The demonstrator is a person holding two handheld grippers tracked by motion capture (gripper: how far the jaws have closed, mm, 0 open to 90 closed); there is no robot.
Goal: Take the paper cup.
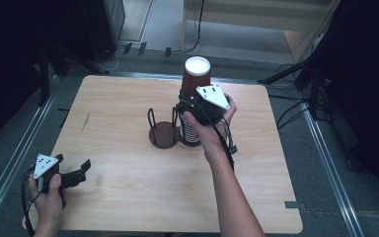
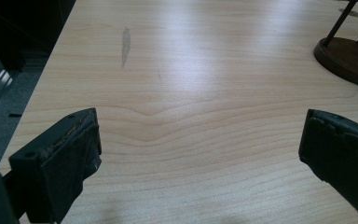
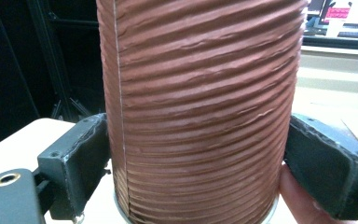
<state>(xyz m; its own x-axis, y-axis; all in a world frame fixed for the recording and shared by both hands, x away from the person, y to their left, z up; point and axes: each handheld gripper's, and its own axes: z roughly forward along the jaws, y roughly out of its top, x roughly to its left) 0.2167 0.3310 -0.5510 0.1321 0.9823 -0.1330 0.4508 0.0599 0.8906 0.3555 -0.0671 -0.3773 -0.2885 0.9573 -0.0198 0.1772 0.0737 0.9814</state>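
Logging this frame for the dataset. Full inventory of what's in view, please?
Ribbed paper cup: one, reddish brown, white inside, top of a cup stack at table centre, between the right jaws.
Cup stack: one, count unclear, beside the holder.
Holder: one, dark brown round base with wire loops, table centre.
Table: one, light wood.
Left gripper: black, jaws apart, near left corner.
Right gripper: black, clamped on the cup.
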